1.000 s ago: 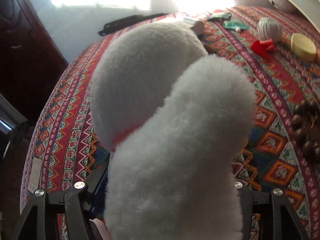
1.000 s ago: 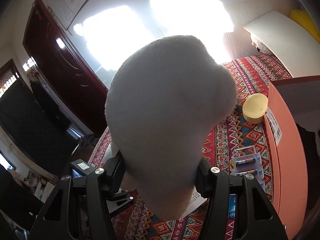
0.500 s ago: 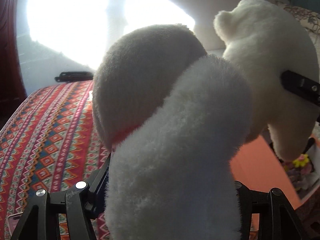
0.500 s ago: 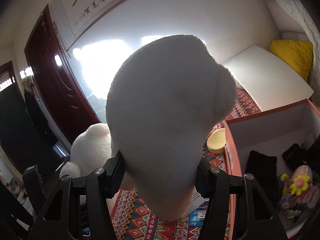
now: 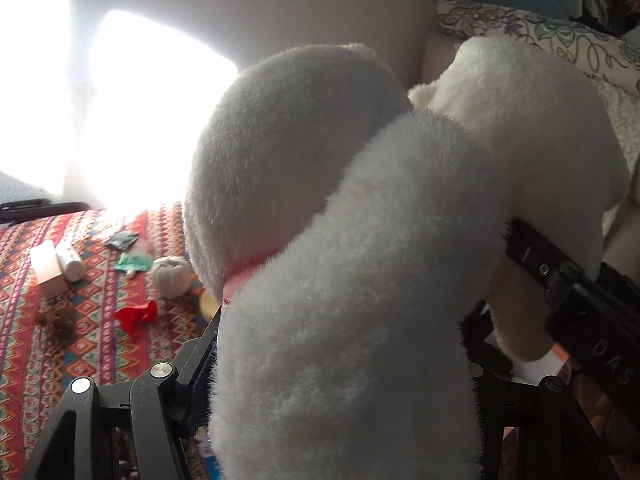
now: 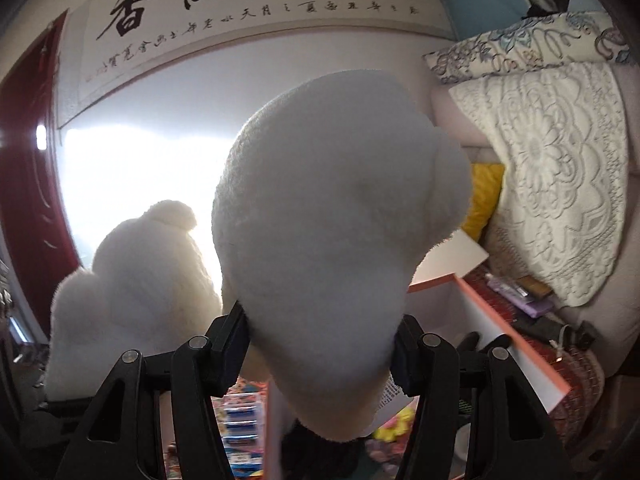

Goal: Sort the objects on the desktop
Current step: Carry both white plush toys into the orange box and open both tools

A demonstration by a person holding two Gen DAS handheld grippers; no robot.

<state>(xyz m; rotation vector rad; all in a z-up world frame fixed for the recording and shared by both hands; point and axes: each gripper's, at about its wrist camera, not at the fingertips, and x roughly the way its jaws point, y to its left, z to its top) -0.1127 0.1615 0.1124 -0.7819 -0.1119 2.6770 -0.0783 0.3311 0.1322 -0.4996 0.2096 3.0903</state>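
Now, step: both claws carry a white plush each, seemingly toward the orange box point(image 6: 508, 336).
Left claw point(image 5: 340, 392): clamped on its plush point(image 5: 320, 240), which fills the view from 6 to 12 o'clock.
Right claw point(image 6: 320, 344): clamped on the other plush point(image 6: 340, 240), rising toward 12 o'clock.
Box: at 4 o'clock in the right view, open.
Worktop point(image 5: 92, 344): patterned cloth at 8 o'clock in the left view, small items scattered on it.
Advice: probably lower each plush over the box opening before letting go; keep the two toys apart so neither snags.
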